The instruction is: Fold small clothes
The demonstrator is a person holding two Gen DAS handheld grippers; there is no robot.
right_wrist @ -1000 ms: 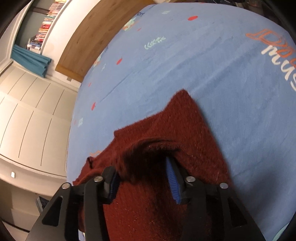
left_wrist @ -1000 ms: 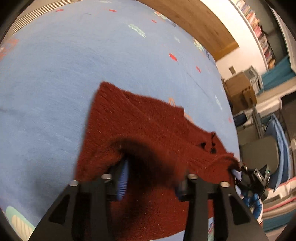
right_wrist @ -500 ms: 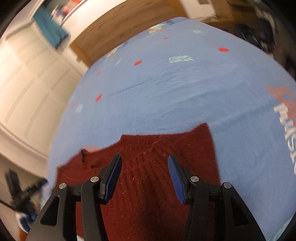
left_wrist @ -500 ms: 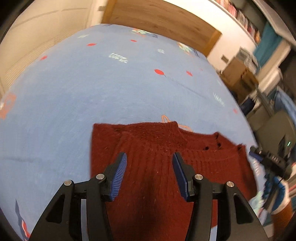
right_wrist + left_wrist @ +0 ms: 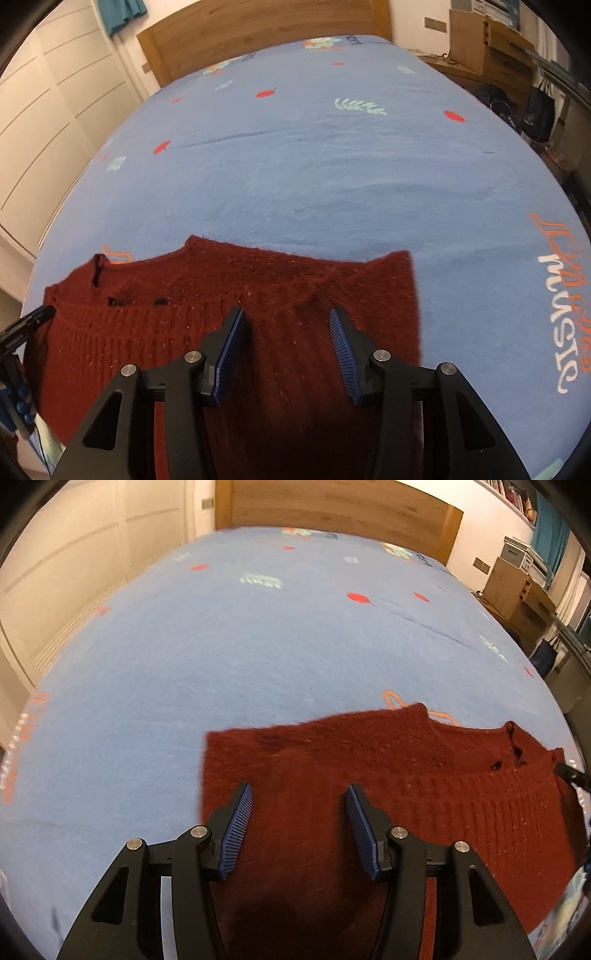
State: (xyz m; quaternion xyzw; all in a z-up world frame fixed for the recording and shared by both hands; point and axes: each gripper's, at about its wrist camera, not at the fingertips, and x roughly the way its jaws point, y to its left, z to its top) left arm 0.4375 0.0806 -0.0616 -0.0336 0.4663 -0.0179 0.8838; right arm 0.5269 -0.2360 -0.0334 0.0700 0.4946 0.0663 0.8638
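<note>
- The left claw [image 5: 298, 799] and the right claw [image 5: 286, 323] both hung wide, empty, above the sweater [image 5: 388, 775].
- The sweater lay folded on the bed [image 5: 258, 646].
- Loose knit could snag a pad and drag the fold open.

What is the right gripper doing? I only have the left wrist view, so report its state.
Observer: The right gripper is open, its fingers spread over the dark red sweater and holding nothing.
Operator: Report the sweater's right side.
Observer: Its right corner lies spread on the blue bedsheet.
Operator: Tell me what is printed beside that corner.
Observer: The word "music", in white and orange lettering, is on the sheet to the right of the sweater.
</note>
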